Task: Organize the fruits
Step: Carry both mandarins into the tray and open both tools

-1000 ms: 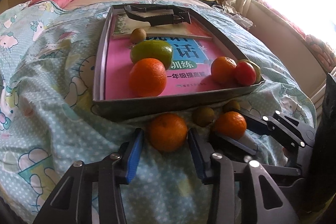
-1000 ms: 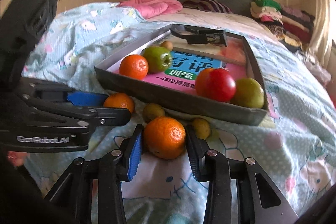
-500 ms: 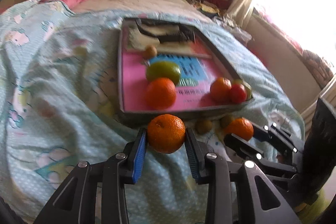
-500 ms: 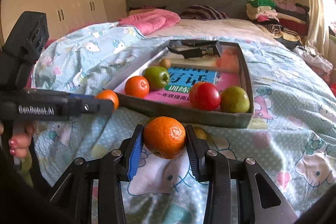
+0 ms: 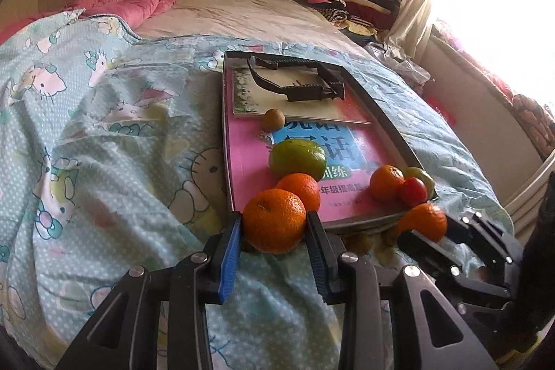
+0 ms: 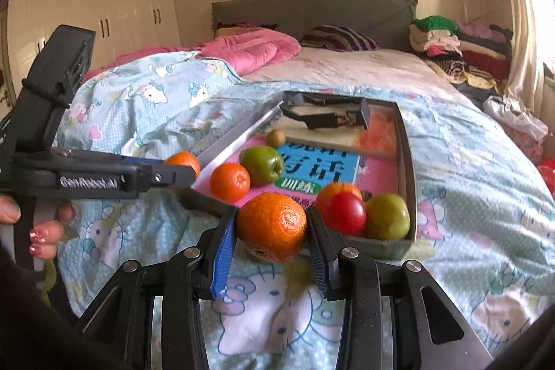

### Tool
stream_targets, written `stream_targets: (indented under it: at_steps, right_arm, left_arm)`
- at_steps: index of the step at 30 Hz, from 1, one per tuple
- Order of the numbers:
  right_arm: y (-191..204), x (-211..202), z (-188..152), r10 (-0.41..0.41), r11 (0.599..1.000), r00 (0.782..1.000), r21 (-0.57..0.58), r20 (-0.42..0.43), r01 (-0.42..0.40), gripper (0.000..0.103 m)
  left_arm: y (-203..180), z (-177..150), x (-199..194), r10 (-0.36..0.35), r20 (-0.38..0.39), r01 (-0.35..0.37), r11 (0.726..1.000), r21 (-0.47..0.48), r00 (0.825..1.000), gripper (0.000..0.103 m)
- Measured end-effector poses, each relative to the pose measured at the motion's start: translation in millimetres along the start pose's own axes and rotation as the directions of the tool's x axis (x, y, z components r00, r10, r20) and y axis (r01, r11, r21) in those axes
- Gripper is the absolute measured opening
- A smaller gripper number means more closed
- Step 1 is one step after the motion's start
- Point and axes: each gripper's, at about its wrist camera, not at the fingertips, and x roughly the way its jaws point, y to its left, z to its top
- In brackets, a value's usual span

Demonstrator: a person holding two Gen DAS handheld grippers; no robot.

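Observation:
My left gripper [image 5: 274, 233] is shut on an orange [image 5: 274, 220], held just above the bedspread before the tray's near-left corner. My right gripper [image 6: 272, 231] is shut on a second orange [image 6: 272, 226] in front of the tray's near rim. Each gripper appears in the other's view: the right gripper [image 5: 425, 231] with its orange [image 5: 421, 223], the left gripper [image 6: 182, 170] with its orange [image 6: 184, 161]. The grey tray [image 5: 226, 141] holds a green fruit [image 5: 297, 158], two oranges, a red fruit [image 5: 412, 192] and a small kiwi [image 5: 273, 119].
Two small kiwis [image 5: 360, 243] lie on the bedspread under the tray's near edge. Books and a black plastic part [image 5: 298, 82] fill the tray's far end. A hand [image 6: 45, 231] grips the left tool. Pillows, a pink quilt [image 6: 249, 49] and folded clothes lie beyond.
Both grippers have risen with their oranges, lifting them off the bedspread to tray-rim height. The left pads closed in slightly onto their orange.

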Motion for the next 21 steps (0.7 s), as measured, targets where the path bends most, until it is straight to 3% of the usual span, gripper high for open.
stream_targets:
  at_steps: [10,21]
  right_arm:
    - [0.9,6.7,20.6,-0.006,1.0,1.0,-0.016,0.025,0.006,0.04]
    - [2.4,39.6,25.0,-0.012,0.999,0.999,-0.041,-0.049,0.01,0.04]
  left_arm:
    - [-5.5,5.2,11.7,0.042,0.002,-0.042,0.999,0.03,0.999,0.036]
    - [-8.8,5.8,16.4,0.072,0.017,-0.073,0.996,0.06,0.997,0.036]
